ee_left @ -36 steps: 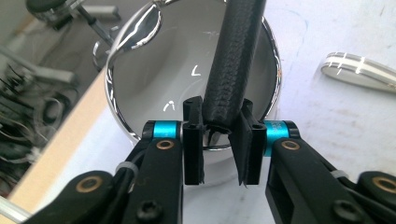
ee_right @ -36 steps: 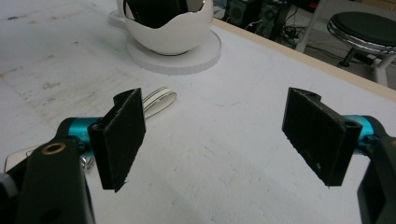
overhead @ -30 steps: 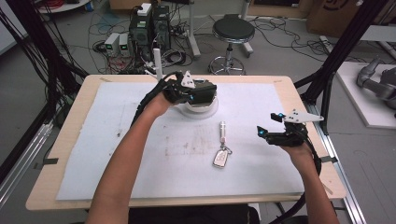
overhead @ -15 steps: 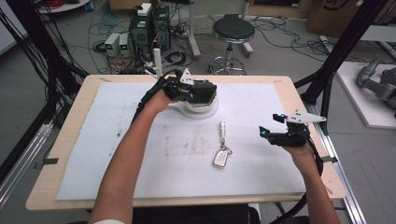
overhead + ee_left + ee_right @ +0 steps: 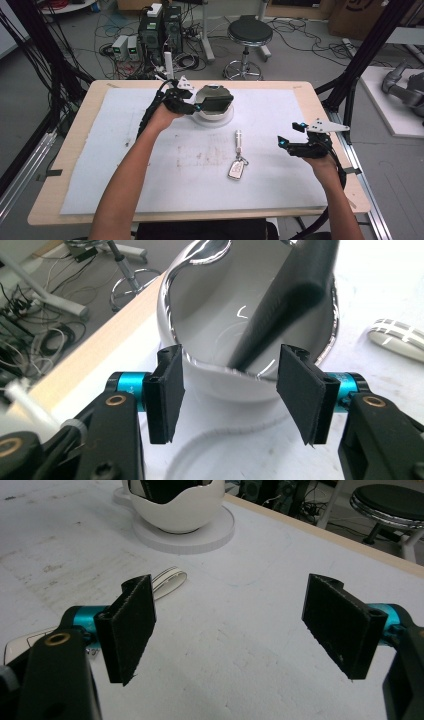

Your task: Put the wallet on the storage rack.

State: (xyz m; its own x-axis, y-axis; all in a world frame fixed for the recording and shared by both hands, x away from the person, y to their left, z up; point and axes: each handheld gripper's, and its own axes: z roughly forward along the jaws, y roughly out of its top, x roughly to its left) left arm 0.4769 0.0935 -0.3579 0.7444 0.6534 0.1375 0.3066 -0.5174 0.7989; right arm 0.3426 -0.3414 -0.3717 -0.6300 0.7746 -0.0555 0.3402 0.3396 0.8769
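A white egg-shaped bowl [image 5: 215, 114] with a chrome rim stands on a round white base [image 5: 226, 121] at the back middle of the mat. A flat black slab [image 5: 285, 300] leans inside it, its top sticking out over the rim. My left gripper [image 5: 230, 390] is open right at the bowl's near wall [image 5: 225, 382], with the jaws apart and nothing between them; from above the left gripper [image 5: 200, 106] is at the bowl's left side. A white car key fob [image 5: 237, 169] with a strap [image 5: 238, 137] lies mid-mat. My right gripper [image 5: 235, 625] hovers open to the fob's right.
The white mat [image 5: 150, 165] covers most of the wooden table [image 5: 320, 107]. A black stool [image 5: 249, 34] and computer boxes [image 5: 160, 25] with cables stand on the floor beyond the far edge. Black frame posts [image 5: 365, 55] rise at the right.
Almost nothing has moved. The left hand stays at the bowl and the right gripper has drifted only slightly.
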